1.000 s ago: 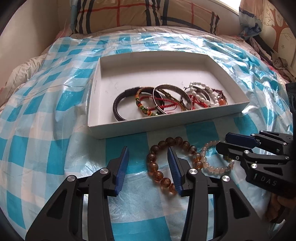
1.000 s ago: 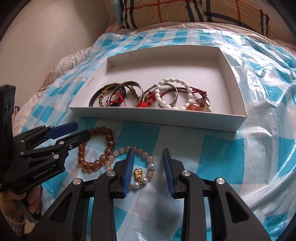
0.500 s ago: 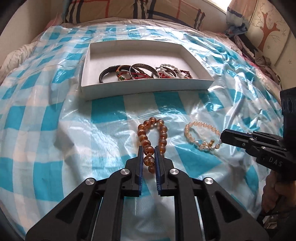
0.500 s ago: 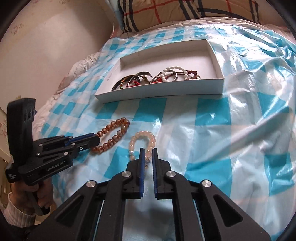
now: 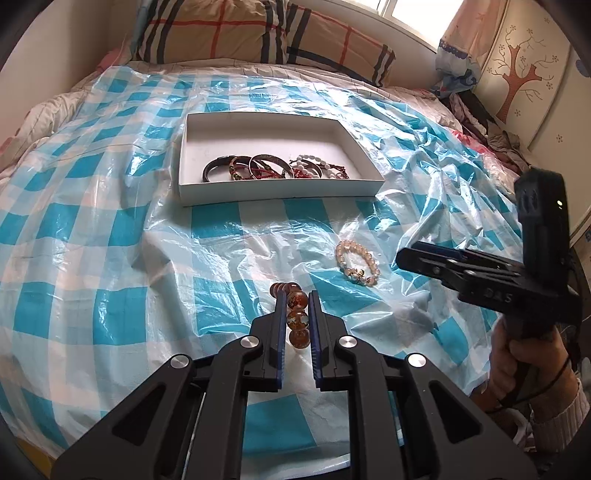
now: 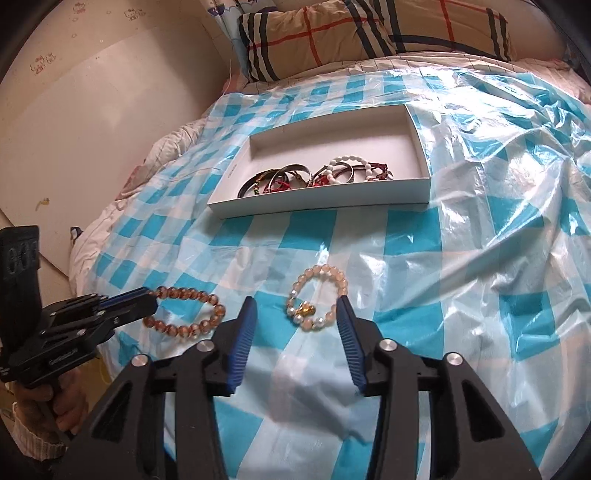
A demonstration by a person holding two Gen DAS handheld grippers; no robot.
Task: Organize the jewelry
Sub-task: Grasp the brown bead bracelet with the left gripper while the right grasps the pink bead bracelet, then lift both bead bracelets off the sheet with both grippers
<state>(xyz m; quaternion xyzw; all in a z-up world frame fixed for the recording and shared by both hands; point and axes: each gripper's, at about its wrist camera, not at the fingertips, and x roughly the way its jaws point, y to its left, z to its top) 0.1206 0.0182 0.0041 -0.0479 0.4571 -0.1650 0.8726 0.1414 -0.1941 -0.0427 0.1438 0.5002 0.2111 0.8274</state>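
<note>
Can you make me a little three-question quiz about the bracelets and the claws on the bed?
1. True or false: the left claw is shut on the amber bead bracelet.
2. Where does the pale pink bead bracelet lie? A) in the white box B) on the checked plastic sheet C) on the plaid pillow
3. Fill in: the right claw is ____, with nothing pinched.

Key: 1 true. 2 B. 3 opening; the pale bracelet lies loose beyond its blue pads.
</note>
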